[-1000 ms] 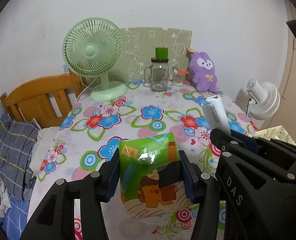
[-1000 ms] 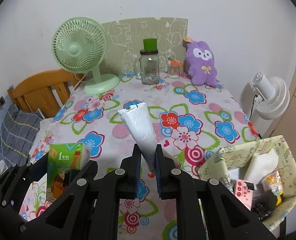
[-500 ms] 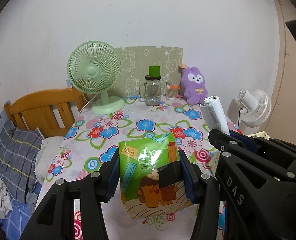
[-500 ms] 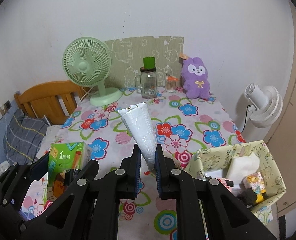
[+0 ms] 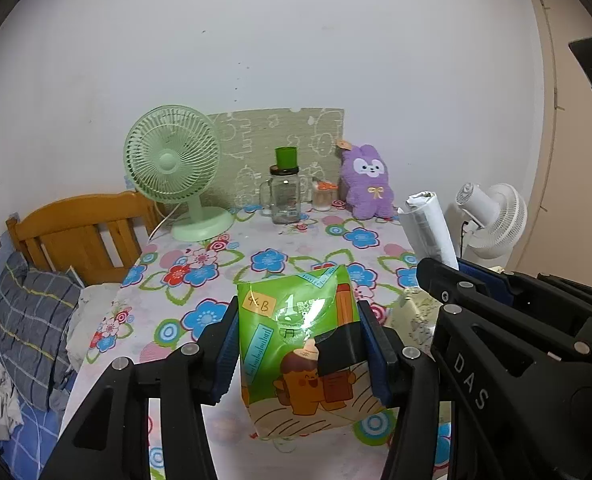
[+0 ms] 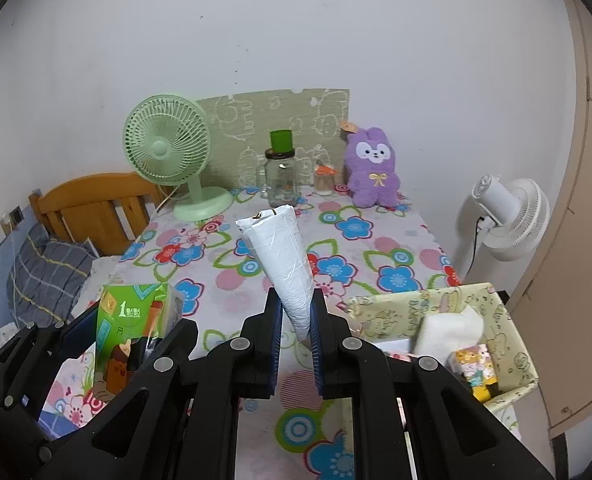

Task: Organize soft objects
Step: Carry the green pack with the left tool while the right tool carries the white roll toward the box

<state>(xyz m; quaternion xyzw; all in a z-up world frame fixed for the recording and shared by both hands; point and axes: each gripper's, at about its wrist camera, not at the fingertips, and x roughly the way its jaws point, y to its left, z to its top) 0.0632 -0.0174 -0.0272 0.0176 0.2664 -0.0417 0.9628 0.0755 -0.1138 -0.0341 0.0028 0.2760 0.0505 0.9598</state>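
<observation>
My left gripper [image 5: 300, 344] is shut on a green tissue pack [image 5: 304, 344] with a cartoon print and holds it above the flowered table [image 5: 216, 280]; the pack also shows in the right wrist view [image 6: 132, 336]. My right gripper [image 6: 296, 320] is shut on the narrow end of a white plastic pouch [image 6: 284, 264] that points up and away; the pouch also shows in the left wrist view [image 5: 428, 228]. A yellow patterned basket [image 6: 508, 328] at the table's right front holds a white cloth [image 6: 448, 328] and small packets.
At the table's back stand a green fan [image 6: 168, 156], a glass jar with a green cup on it [image 6: 282, 176], a small jar [image 6: 323, 180] and a purple plush rabbit [image 6: 372, 172]. A white fan [image 6: 508, 216] stands right of the table. A wooden bed [image 6: 92, 200] lies left.
Both grippers have risen and pulled back from the table, each keeping its object. More of the wall and more of the basket now show.
</observation>
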